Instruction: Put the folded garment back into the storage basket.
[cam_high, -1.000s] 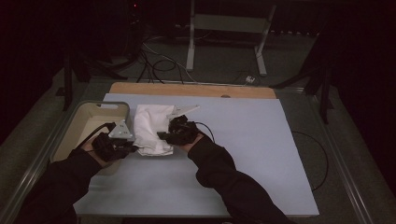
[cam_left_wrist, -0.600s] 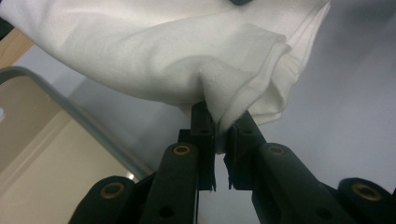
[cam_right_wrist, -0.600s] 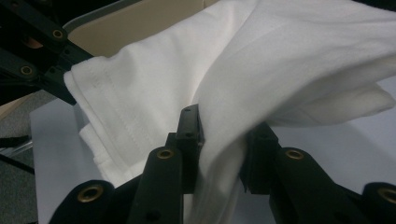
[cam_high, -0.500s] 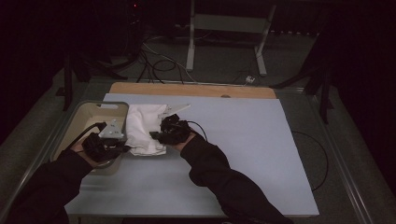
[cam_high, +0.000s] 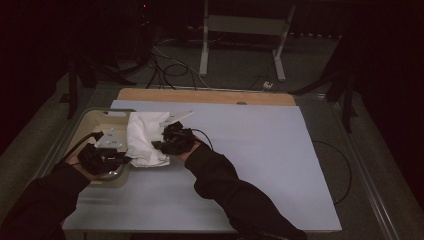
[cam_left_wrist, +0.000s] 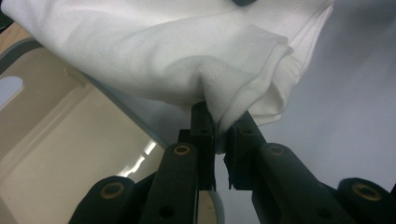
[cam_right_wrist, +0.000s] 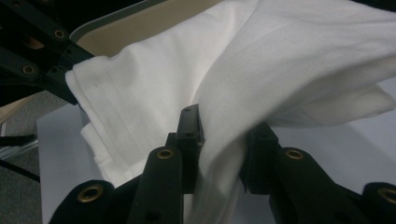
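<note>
White folded cloth (cam_high: 145, 141) hangs between two hand-held grippers at the left edge of the pale worktop (cam_high: 260, 150), half over the rim of a beige bin (cam_high: 89, 120). The left gripper (cam_high: 107, 159) pinches a bunched hem in nearly closed jaws, while the right gripper (cam_high: 165, 145) clamps several layers on the opposite side. Gripping both ends appears meant to keep the fold from slumping open as the bundle is carried toward the bin, whose open mouth sits just beneath the near corner.
</note>
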